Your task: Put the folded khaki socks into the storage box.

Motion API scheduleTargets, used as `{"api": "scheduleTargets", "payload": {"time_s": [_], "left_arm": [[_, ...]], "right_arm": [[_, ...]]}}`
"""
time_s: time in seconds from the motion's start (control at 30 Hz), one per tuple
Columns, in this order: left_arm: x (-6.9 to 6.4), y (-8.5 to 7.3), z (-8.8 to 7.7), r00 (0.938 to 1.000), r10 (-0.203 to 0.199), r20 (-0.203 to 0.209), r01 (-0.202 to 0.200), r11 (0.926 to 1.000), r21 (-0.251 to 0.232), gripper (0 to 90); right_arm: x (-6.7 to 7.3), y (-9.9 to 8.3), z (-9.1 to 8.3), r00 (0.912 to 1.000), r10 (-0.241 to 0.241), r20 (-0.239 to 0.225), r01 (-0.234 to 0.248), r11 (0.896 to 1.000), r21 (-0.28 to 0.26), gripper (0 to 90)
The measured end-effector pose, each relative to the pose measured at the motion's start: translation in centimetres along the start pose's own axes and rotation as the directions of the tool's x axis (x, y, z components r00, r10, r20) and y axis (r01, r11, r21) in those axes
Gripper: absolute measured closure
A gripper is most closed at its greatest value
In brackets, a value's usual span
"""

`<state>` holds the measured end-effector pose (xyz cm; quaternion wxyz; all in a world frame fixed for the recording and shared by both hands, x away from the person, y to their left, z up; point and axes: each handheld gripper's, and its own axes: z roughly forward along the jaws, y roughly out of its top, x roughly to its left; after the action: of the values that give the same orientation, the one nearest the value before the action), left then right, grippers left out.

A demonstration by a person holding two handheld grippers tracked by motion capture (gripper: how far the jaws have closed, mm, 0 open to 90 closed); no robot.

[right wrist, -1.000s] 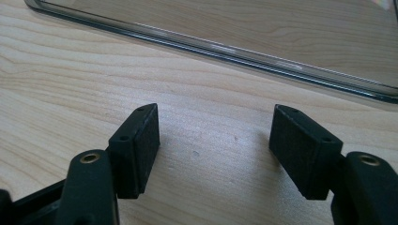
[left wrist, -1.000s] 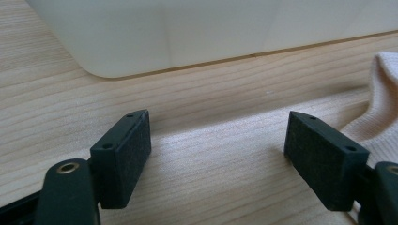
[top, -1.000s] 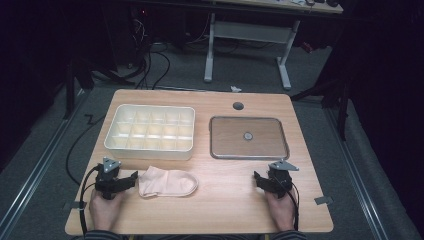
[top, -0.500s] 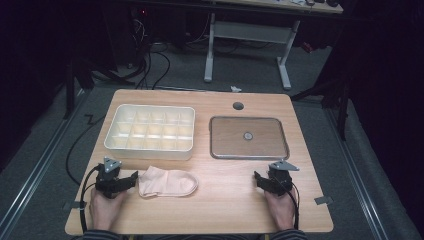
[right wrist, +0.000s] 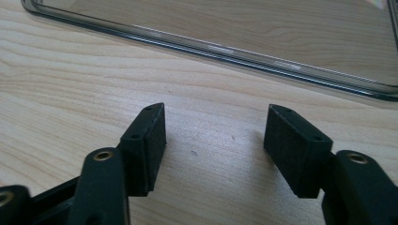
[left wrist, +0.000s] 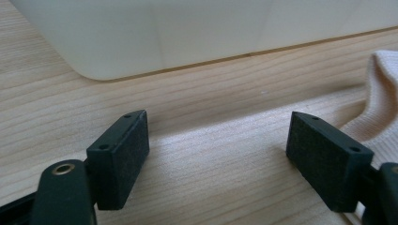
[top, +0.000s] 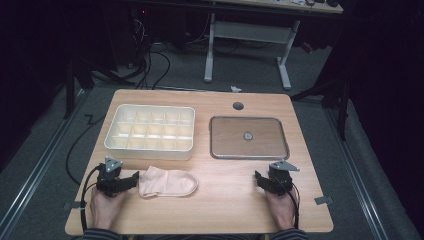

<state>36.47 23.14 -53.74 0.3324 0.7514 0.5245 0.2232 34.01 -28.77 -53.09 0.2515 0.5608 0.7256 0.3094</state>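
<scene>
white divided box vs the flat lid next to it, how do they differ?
The white divided box is opaque, with raised walls and a grid of open compartments; the flat lid is see-through, the wood showing through it, low, with a dark rim and a small round knob at its centre. The box lies on the table's left half, above the sock; the lid lies on the right half. Both are rounded rectangles resting flat, side by side, untouched.

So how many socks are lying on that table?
1: a pale sock lies near the table's front edge, just right of the left tongs and in front of the white divided tray. None looks hidden.
</scene>
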Motion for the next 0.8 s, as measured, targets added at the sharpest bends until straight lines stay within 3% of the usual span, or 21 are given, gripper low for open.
{"api": "scheduleTargets", "payload": {"time_s": [0.27, 0.53, 0.6, 0.73, 0.8], "left_arm": [[-0.2, -0.1, -0.5, 0.9998, 0.016, 0.006, -0.016, 0.9998, -0.01, 25.3], [-0.1, -0.1, -1.7, 0.9986, -0.001, 0.052, 0.004, 0.9981, -0.062, 25.2], [-0.2, -0.1, -2.0, 0.9974, -0.007, 0.071, 0.012, 0.9971, -0.075, 25.4], [-0.5, -0.3, -2.4, 0.9928, -0.023, 0.117, 0.033, 0.996, -0.083, 25.9], [-0.7, -0.4, -2.6, 0.9825, -0.058, 0.177, 0.072, 0.9944, -0.077, 27.6]], "right_arm": [[0.0, 0.0, -0.1, 0.9998, 0.018, 0.003, -0.018, 1.0, 0.002, 46.6], [0.7, 0.2, -0.4, 0.9987, 0.025, -0.044, -0.025, 1.0, 0.0, 46.0], [1.0, 0.3, -0.7, 0.9986, 0.016, -0.051, -0.017, 0.999, -0.028, 48.6], [1.4, 0.3, -1.1, 0.9952, 0.012, -0.097, -0.017, 0.999, -0.051, 51.5], [1.9, 0.3, -1.2, 0.9919, 0.013, -0.127, -0.02, 0.998, -0.054, 53.2]]}}
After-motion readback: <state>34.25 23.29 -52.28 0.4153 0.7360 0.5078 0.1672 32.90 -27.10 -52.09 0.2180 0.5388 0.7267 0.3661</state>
